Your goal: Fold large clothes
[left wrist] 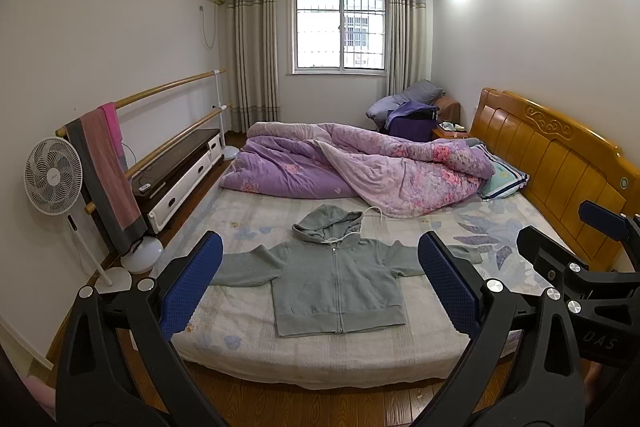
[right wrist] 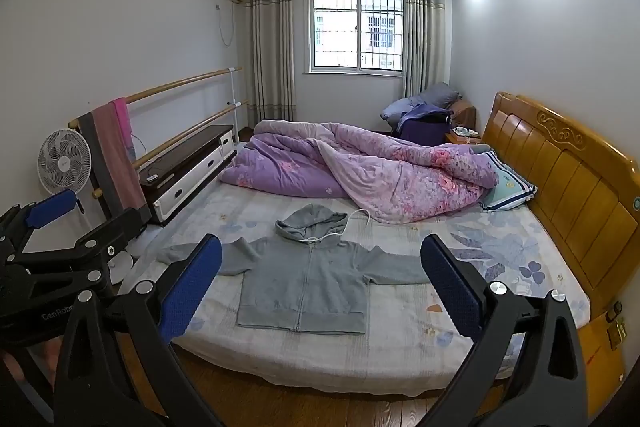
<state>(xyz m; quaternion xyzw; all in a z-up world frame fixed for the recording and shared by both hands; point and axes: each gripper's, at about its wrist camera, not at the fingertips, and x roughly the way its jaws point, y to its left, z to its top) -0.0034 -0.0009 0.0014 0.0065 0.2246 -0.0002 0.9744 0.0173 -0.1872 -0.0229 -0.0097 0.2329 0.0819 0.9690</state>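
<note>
A grey zip-up hoodie (left wrist: 336,275) lies flat and face up on the bed (left wrist: 248,343), sleeves spread out, hood toward the far side, white drawstring trailing. It also shows in the right wrist view (right wrist: 304,287). My left gripper (left wrist: 320,287) is open and empty, held back from the bed's near edge, above the floor. My right gripper (right wrist: 320,287) is open and empty, beside the left one and equally far back. The right gripper shows at the right edge of the left view (left wrist: 576,231); the left gripper shows at the left edge of the right view (right wrist: 80,215).
A crumpled purple floral quilt (left wrist: 360,167) covers the far half of the bed. A pillow (left wrist: 504,179) lies by the wooden headboard (left wrist: 560,159) on the right. A fan (left wrist: 54,177), a towel rail (left wrist: 160,95) and a low cabinet (left wrist: 180,171) stand along the left wall. Wooden floor (left wrist: 300,407) lies below.
</note>
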